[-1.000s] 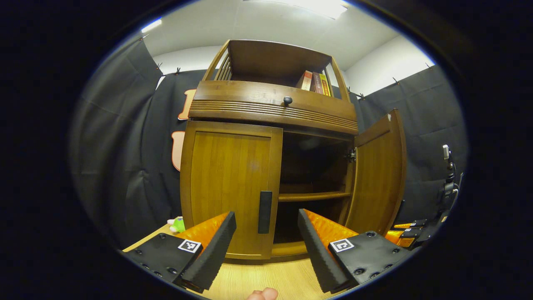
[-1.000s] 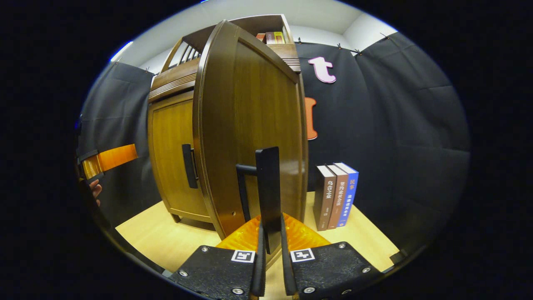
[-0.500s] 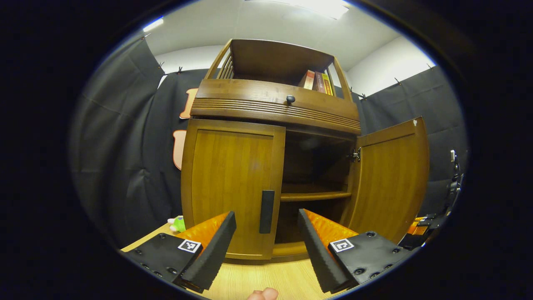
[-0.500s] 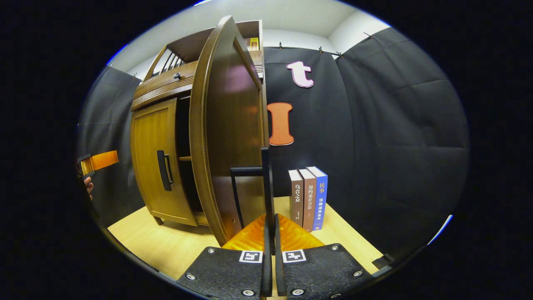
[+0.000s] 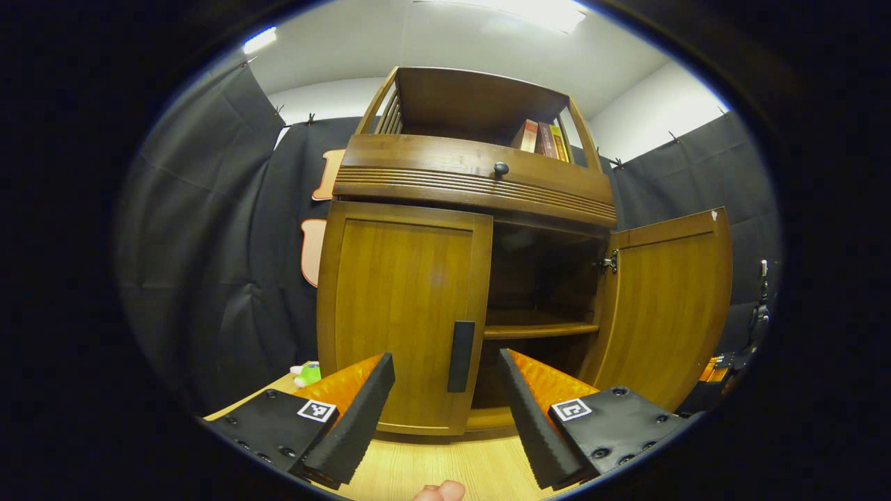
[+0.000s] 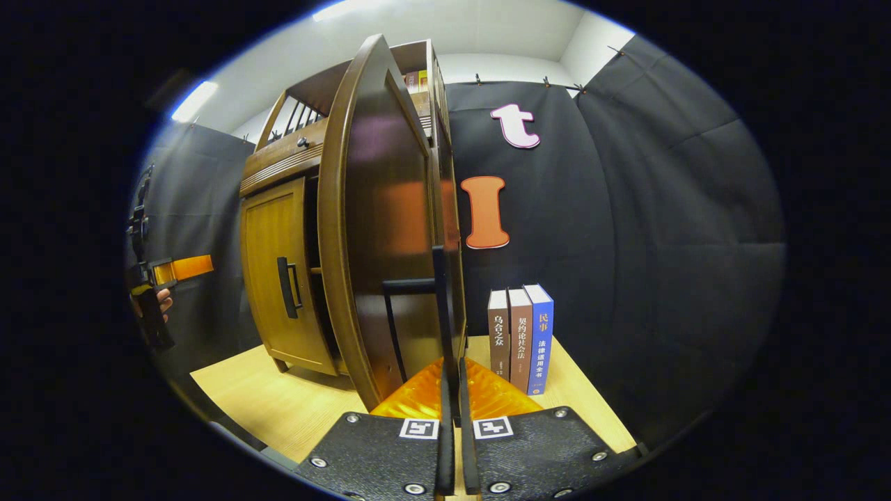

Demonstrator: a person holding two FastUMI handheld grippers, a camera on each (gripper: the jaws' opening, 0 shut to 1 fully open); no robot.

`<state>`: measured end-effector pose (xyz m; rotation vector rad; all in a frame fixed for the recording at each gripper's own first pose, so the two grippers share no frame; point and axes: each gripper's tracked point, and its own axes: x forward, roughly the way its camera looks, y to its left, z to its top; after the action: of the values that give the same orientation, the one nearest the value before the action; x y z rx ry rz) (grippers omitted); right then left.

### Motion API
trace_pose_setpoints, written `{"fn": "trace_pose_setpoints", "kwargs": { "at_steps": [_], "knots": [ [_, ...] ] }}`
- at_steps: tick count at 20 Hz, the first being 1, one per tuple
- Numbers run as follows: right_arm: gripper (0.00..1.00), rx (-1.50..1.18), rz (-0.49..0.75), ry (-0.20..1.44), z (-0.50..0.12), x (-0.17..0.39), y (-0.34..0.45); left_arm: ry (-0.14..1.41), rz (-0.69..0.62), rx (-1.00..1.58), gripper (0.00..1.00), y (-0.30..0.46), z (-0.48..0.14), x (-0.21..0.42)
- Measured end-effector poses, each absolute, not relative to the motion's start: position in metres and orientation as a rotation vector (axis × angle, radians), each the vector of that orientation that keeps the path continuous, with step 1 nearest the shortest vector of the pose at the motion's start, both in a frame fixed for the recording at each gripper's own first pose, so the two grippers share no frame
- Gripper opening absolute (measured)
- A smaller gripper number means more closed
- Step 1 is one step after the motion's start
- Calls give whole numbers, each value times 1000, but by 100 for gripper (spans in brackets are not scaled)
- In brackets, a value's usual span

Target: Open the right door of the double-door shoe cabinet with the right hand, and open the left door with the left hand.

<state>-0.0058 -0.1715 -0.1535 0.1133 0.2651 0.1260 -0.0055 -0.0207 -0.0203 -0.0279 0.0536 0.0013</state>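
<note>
On the shoe cabinet the right door stands wide — right gripper jaws clamped on its handle, left gripper jaws apart.

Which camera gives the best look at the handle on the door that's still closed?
The left gripper view: the left door's handle faces it squarely, between the open fingers. In the right gripper view it appears smaller, side-on.

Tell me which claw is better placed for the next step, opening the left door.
Left. The left claw is open, facing the shut left door's handle; the right claw is clamped on the open right door's handle.
</note>
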Motion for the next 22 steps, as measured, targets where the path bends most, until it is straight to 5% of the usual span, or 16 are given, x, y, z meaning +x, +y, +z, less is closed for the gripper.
{"fn": "trace_pose_setpoints", "kwargs": {
  "at_steps": [1,6,7,8,12,13,14,15,16,22],
  "knots": [
    [4,119,128,255,-153,-5,-173,49,7,-24,94,-20,-20,-6],
    [4,98,128,232,-155,-10,-171,49,19,-23,94,-15,-20,-6],
    [16,87,125,251,-158,-14,-173,50,21,-22,94,-15,-21,-5],
    [4,66,107,252,-159,-21,-180,52,23,-20,94,-14,-21,-6],
    [7,55,29,281,-155,-52,-191,59,17,-15,95,-15,-24,0],
    [0,39,13,289,-153,-60,-190,63,13,-13,95,-17,-25,2],
    [7,40,3,291,-150,-66,-185,66,8,-12,95,-18,-27,5],
    [24,58,6,284,-144,-70,-173,68,2,-10,95,-20,-27,8],
    [7,73,10,270,-140,-72,-160,70,-3,-8,96,-22,-28,11],
    [7,126,87,244,-116,-74,-82,71,-21,9,94,-28,-33,27]
  ]
}}
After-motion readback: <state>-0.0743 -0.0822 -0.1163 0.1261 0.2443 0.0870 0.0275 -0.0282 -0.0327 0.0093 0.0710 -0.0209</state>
